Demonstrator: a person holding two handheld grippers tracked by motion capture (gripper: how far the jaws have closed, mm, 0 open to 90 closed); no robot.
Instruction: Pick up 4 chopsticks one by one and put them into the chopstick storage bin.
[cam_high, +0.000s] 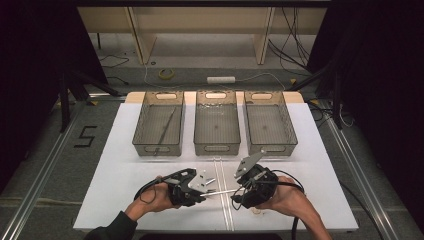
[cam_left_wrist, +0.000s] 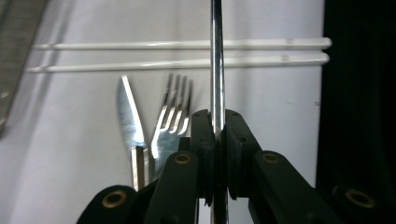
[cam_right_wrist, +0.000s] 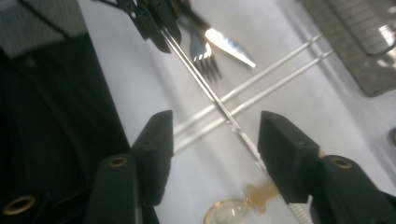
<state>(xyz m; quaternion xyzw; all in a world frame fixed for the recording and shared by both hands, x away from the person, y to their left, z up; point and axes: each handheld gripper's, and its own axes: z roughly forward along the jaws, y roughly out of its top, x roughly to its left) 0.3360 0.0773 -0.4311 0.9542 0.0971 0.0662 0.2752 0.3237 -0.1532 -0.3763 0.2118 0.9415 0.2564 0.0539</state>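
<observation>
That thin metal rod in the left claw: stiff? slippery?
Probably stiff: the rod runs dead straight out from the left claw, clamped at one spot only. Likely slippery, since it is polished and narrow. Laid down, it might roll.

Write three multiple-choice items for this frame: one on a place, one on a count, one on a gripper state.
1. Where do the steel knife and steel fork lie?
A. in the middle basket
B. on the white table beside the left gripper
C. on the floor

2. How many grey mesh baskets stand at the far side of the white table?
A. two
B. three
C. four

3. How do the left gripper's jaws stand?
A. shut on the thin shiny metal rod
B. wide open, nothing between
C. shut on the fork

Answers:
1 B, both rest on the table just past the left gripper.
2 B, the left basket, middle basket and right basket stand in a row.
3 A, the pads clamp the thin shiny metal rod.
</observation>
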